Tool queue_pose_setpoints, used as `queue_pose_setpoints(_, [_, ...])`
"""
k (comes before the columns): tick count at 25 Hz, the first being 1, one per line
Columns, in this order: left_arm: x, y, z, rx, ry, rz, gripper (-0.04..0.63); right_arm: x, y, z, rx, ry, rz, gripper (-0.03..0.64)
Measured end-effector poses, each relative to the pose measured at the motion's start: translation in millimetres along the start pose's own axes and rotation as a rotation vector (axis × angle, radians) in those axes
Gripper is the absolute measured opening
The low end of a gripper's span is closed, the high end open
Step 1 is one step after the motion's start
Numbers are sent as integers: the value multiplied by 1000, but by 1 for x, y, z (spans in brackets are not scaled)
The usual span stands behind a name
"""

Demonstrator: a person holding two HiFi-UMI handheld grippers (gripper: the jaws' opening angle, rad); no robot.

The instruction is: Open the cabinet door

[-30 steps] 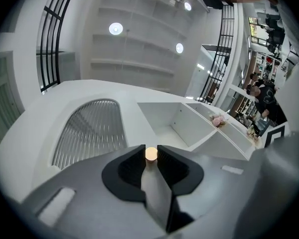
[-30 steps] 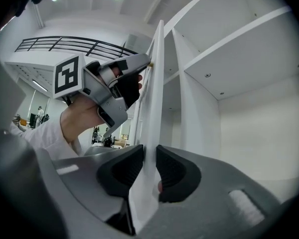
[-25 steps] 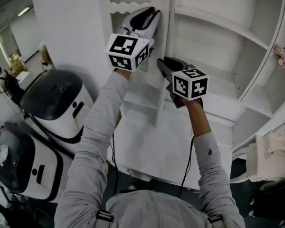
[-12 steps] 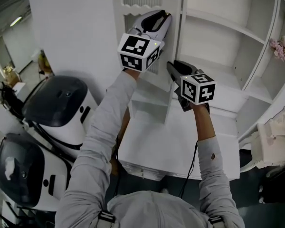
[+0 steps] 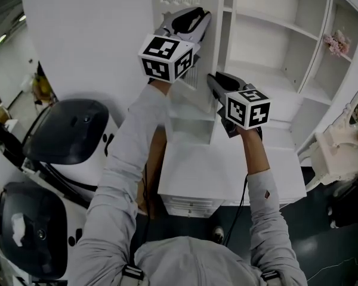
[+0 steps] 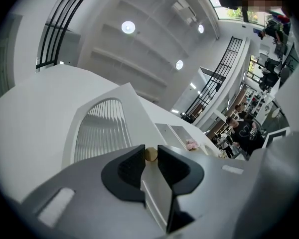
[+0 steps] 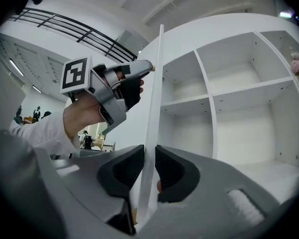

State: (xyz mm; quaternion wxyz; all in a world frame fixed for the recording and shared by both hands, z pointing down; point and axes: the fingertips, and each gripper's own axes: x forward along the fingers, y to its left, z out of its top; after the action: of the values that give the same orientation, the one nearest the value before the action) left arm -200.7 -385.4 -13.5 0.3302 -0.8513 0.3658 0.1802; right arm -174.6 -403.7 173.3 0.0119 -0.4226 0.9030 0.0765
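The white cabinet door (image 5: 188, 127) stands swung out from the open shelves (image 5: 268, 34). My left gripper (image 5: 200, 18) is high on the door's free edge. In the left gripper view its jaws (image 6: 150, 151) are shut on that edge, with the small gold knob (image 6: 151, 155) between the tips and the louvred panel (image 6: 102, 128) beyond. My right gripper (image 5: 213, 79) is lower on the same edge. In the right gripper view its pads (image 7: 149, 151) pinch the thin door edge (image 7: 154, 88), and the left gripper (image 7: 147, 67) shows above.
Two black-and-white machines (image 5: 71, 133) (image 5: 30, 231) stand at the left. The cabinet's white lower unit (image 5: 227, 177) juts out below the door. Pink flowers (image 5: 336, 40) sit on a right shelf, and ornate white furniture (image 5: 334, 151) stands at the far right. People stand far off (image 6: 244, 133).
Both grippers have moved sideways together with the door, which has swung further out from the shelves. More of the door's face and the shelf interior shows now.
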Motion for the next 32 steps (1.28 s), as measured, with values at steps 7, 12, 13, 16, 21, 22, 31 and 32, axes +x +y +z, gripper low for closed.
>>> queue_pose_setpoints(7, [-48, 21, 22, -102, -56, -31, 94, 2, 60, 6, -22, -18, 5, 74])
queue_pose_setpoints(12, [-82, 44, 34, -155, -92, -33, 97, 14, 101, 9, -64, -23, 1, 81])
queue_pose_setpoints(13, [-87, 49, 35, -154, -91, -33, 97, 17, 108, 10, -61, -23, 6, 83])
queue_pose_setpoints(16, [-101, 61, 39, -136, -78, -29, 103, 27, 125, 12, -57, -14, 29, 86])
queue_pose_setpoints(21, [-121, 82, 42, -126, -67, 9, 104, 44, 154, 17, -57, -9, 78, 92])
queue_pose_setpoints(22, [-125, 87, 43, -129, -67, 19, 104, 48, 159, 18, -56, -11, 88, 92])
queue_pose_setpoints(31, [-164, 118, 40, -150, -68, 107, 67, 75, 197, 19, -62, -29, 136, 81])
queue_pose_setpoints(32, [-167, 113, 39, -122, -50, 110, 67, 73, 196, 19, -64, -33, 140, 81])
